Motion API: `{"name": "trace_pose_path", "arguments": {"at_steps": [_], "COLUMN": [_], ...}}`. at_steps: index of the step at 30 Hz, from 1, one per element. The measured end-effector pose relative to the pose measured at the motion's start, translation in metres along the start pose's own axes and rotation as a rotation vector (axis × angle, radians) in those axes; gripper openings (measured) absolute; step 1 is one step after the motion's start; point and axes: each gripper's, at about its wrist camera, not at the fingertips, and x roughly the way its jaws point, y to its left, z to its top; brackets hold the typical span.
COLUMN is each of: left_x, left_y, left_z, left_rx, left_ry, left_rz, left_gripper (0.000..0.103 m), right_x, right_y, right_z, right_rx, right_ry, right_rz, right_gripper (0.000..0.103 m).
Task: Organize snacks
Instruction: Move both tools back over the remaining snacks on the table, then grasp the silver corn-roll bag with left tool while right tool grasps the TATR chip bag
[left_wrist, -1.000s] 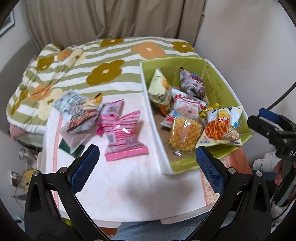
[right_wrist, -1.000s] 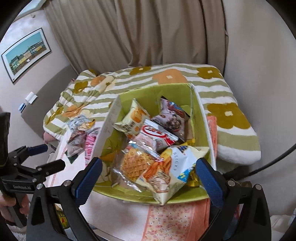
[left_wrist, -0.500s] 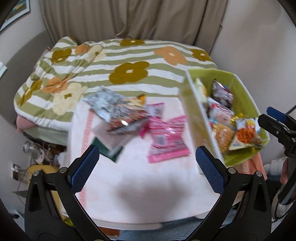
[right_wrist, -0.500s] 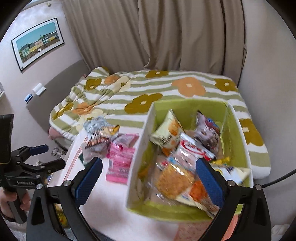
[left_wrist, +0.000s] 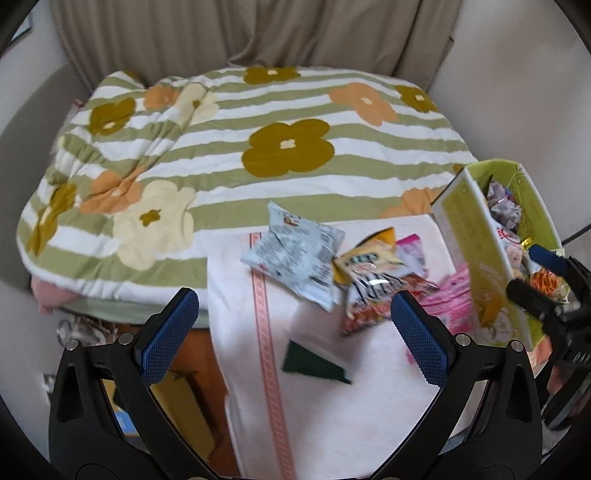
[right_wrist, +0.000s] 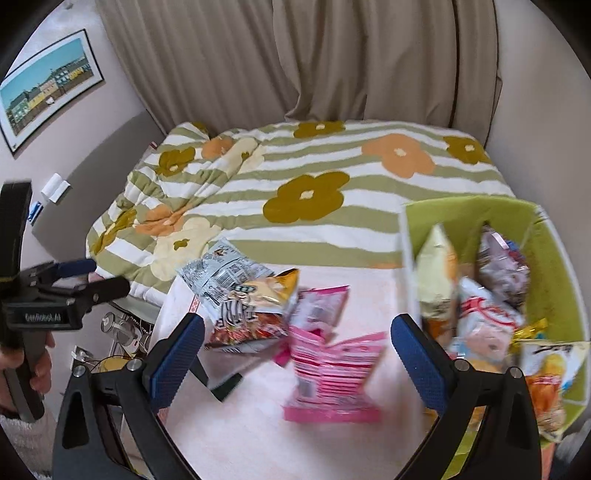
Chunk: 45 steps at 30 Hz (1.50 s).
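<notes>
Loose snack packets lie on the pale pink cloth (left_wrist: 332, 413): a grey-white bag (left_wrist: 295, 254) (right_wrist: 221, 273), a red-and-yellow bag (left_wrist: 373, 295) (right_wrist: 251, 314), and pink packets (right_wrist: 332, 373) (left_wrist: 448, 302). A green box (right_wrist: 550, 258) (left_wrist: 469, 236) at the right holds several snack bags. My left gripper (left_wrist: 295, 339) is open and empty, above the cloth's left part. My right gripper (right_wrist: 295, 358) is open and empty, above the pink packets. Each gripper shows at the edge of the other's view.
A flowered green-striped quilt (left_wrist: 258, 140) covers the bed behind the table. A dark green flat piece (left_wrist: 314, 365) lies on the cloth. Clutter and a yellow box (left_wrist: 181, 410) sit on the floor at the left. Curtains (right_wrist: 295, 59) hang behind.
Both grippers have swung to the left. The green box has slid to the right edge of both views and the loose packets now sit between the fingers. Both stay open.
</notes>
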Motion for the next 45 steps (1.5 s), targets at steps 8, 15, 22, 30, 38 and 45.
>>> {"name": "trace_pose_path", "arguments": {"at_steps": [8,15,22,30,38,45], "left_x": [0.086,0.154,0.188,0.203,0.197,0.180], "left_y": [0.014,0.005,0.000,0.004,0.005,0.025], "left_z": [0.043,0.047,0.044,0.040,0.036,0.030], "left_rx": [0.090,0.133,0.146,0.124,0.152,0.113], "left_ry": [0.139,0.248,0.293,0.320,0.315,0.285], "left_rz": [-0.094,-0.130,-0.117,-0.154,-0.162,-0.134], "left_gripper": [0.103,0.103,0.103,0.086,0.059,0.057], "right_x": [0.064,0.113,0.140,0.161,0.171,0.176], "right_y": [0.033,0.052,0.060,0.069,0.069,0.069], "right_z": [0.002,-0.003,-0.008,-0.012,-0.014,-0.015], "right_rx": [0.037,-0.042,-0.121,-0.181,-0.190,-0.198], "right_ry": [0.092,0.154,0.169,0.177,0.192,0.208], "right_rz": [-0.056,-0.126,-0.158,-0.153,-0.157,-0.149], "right_gripper": [0.101,0.101,0.101,0.101,0.101,0.100]}}
